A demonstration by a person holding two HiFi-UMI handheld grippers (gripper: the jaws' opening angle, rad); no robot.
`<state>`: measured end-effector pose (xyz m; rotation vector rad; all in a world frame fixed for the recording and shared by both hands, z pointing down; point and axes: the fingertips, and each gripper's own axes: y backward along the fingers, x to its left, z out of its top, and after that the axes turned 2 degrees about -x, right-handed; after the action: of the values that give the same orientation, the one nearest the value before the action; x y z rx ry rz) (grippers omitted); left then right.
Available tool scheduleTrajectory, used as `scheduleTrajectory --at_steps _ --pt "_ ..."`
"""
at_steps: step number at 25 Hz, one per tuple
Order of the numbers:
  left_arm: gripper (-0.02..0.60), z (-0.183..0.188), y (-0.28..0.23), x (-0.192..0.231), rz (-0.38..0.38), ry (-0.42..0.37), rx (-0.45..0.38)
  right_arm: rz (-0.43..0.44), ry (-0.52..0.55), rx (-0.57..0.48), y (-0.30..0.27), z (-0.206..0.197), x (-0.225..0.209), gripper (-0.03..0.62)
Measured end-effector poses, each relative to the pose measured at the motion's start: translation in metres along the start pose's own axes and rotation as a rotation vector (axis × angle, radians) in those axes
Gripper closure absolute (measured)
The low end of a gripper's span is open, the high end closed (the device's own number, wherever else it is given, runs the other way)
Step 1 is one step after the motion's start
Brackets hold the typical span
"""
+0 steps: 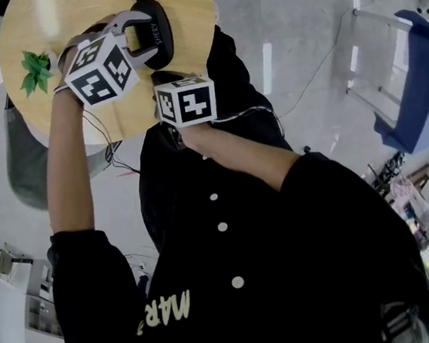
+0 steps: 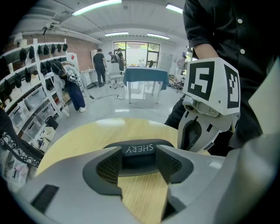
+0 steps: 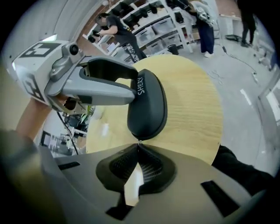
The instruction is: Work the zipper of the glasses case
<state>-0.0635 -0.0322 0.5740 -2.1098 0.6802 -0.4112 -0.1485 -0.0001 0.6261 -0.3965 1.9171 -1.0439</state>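
The left claw [image 1: 153, 34] covers part of the glasses case [image 1: 162, 24].

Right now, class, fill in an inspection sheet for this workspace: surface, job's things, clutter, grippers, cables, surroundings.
Surface: round table of light wood.
Job's things: black glasses case lying on the table; zipper pull at its near tip, barely visible.
Clutter: small green plant near the table's edge; nothing else seen.
Grippers: left gripper clamps one end of the case across its width; right gripper is shut on what looks like the zipper pull.
Cables: thin wires hang below the grippers; a cable lies on the floor.
Surroundings: shelves, people and a blue-covered table beyond.
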Motion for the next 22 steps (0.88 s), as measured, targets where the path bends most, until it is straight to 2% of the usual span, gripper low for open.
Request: scheduleTrajectory --at_steps 3,9,18,22 --pt "0.350 0.000 0.000 -0.001 -0.001 -0.004 -0.002 -0.004 -0.106 -0.030 -0.002 0.000 0.003 0.586" --pt "0.350 -0.002 0.000 -0.001 -0.009 -0.010 -0.005 -0.006 -0.241 -0.069 -0.011 0.004 0.014 0.586" --pt "0.353 -0.003 0.000 -0.001 -0.010 -0.014 -0.017 0.042 -0.540 -0.175 -0.018 0.013 0.022 0.582" --pt "0.353 -0.002 0.000 -0.001 -0.013 -0.015 -0.020 0.064 -0.581 -0.217 -0.020 0.019 0.024 0.582"
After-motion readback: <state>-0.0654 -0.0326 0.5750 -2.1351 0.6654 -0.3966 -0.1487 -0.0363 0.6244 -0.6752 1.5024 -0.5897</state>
